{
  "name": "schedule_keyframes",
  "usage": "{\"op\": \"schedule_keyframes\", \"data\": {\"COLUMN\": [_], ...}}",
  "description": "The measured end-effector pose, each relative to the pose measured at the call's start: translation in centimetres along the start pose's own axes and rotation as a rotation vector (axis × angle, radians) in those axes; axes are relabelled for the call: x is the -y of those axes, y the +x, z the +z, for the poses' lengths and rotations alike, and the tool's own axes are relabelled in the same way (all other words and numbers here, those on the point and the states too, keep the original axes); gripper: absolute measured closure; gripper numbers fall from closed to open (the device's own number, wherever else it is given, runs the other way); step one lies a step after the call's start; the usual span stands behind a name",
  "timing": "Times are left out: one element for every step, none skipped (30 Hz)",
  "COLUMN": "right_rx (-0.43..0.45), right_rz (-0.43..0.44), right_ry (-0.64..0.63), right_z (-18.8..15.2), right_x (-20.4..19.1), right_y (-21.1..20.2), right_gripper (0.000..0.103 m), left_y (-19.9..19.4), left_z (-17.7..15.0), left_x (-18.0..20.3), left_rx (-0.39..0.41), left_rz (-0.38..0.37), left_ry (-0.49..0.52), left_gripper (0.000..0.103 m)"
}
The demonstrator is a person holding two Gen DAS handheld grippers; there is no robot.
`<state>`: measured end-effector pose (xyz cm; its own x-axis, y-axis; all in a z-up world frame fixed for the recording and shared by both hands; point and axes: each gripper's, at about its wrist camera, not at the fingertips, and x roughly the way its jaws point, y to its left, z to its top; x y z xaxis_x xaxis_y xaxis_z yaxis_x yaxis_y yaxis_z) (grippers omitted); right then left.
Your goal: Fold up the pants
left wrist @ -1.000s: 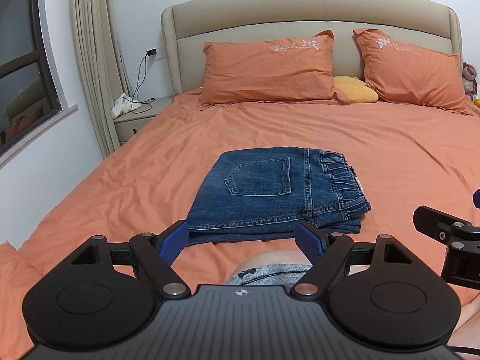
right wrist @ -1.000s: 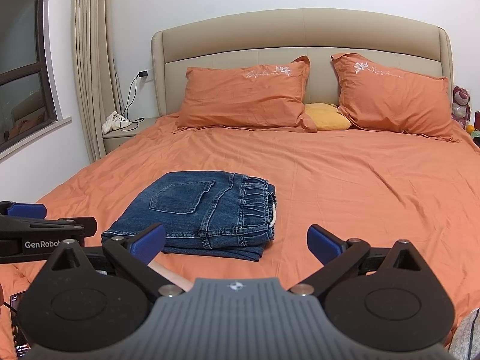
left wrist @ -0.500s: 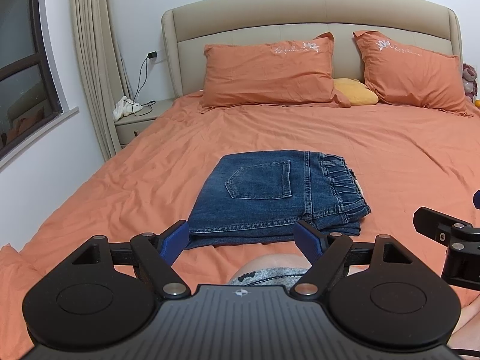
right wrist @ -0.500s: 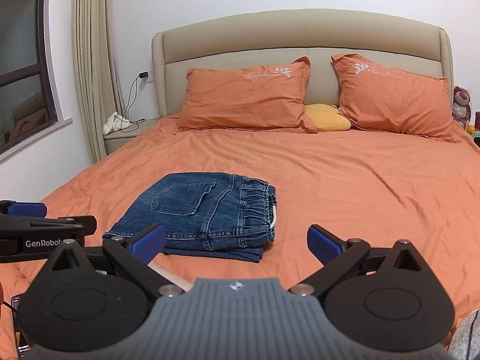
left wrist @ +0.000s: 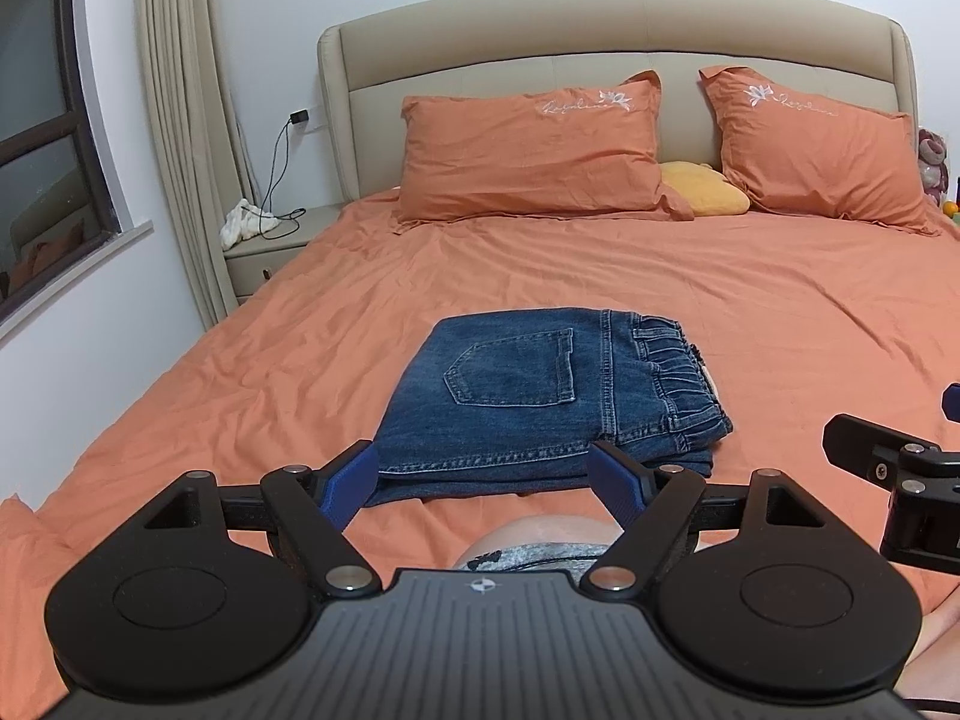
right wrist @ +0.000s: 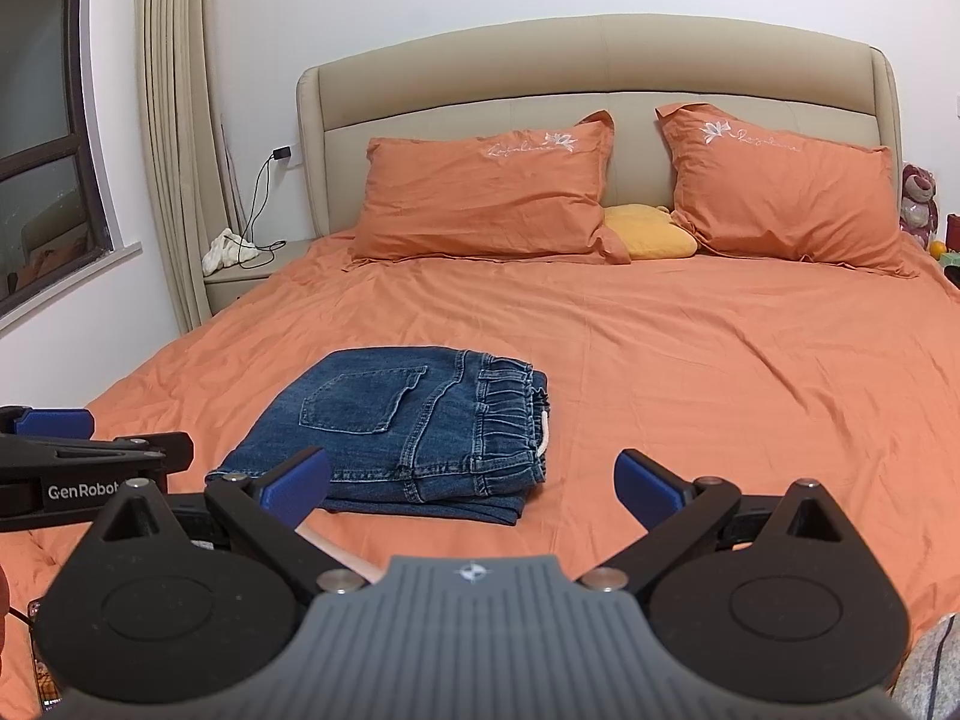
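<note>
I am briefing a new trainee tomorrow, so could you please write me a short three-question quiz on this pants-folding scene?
1. True or false: the jeans lie folded flat on the bed.
2. Multiple choice: the left gripper and right gripper are A) both shut on denim, B) both open and empty, C) one open, one shut.
3. Fill in: the small cushion between the two orange pillows is ____.

Key: 1 true. 2 B: neither gripper holds anything, and both sit short of the jeans. 3 yellow.
</note>
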<state>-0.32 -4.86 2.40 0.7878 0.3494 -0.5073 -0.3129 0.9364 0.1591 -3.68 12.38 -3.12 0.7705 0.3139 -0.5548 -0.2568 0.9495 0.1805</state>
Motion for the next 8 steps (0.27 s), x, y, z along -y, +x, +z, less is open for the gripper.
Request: {"op": "schedule_keyframes", "data": {"right_rx": [0.001,0.002,0.003,0.002,0.002,0.000,-0.001,-0.001], "right_rz": [0.000,-0.001,-0.002,-0.001,-0.001,0.000,0.000,0.001], "right_ry": [0.002,0.004,0.007,0.010,0.014,0.017,0.020,0.022], "right_z": [0.02,0.05,0.05,0.02,-0.01,0.02,0.07,0.07], "right_x": [-0.01,0.04,0.09,0.17,0.23,0.26,0.29,0.34], "right_y": [-0.04,-0.09,-0.12,-0.15,-0.18,-0.15,-0.12,-0.12], "right_gripper": [0.006,0.006,0.006,0.006,0.006,0.006,0.006,0.006], "left_y": [-0.07,-0.13,-0.21,-0.27,-0.30,-0.33,-0.36,-0.39], "left_z": [0.02,0.01,0.04,0.01,0.04,0.04,0.07,0.08], "left_x": [0.08,0.15,0.18,0.22,0.24,0.26,0.32,0.38], "left_rx": [0.003,0.007,0.011,0.013,0.015,0.016,0.017,0.016], "left_rz": [0.000,0.000,-0.004,-0.008,-0.011,-0.012,-0.012,-0.012], "left_ry": [0.003,0.005,0.006,0.005,0.004,0.004,0.005,0.007], "left_gripper": [0.010,0.010,0.010,0.010,0.010,0.010,0.010,0.010]}}
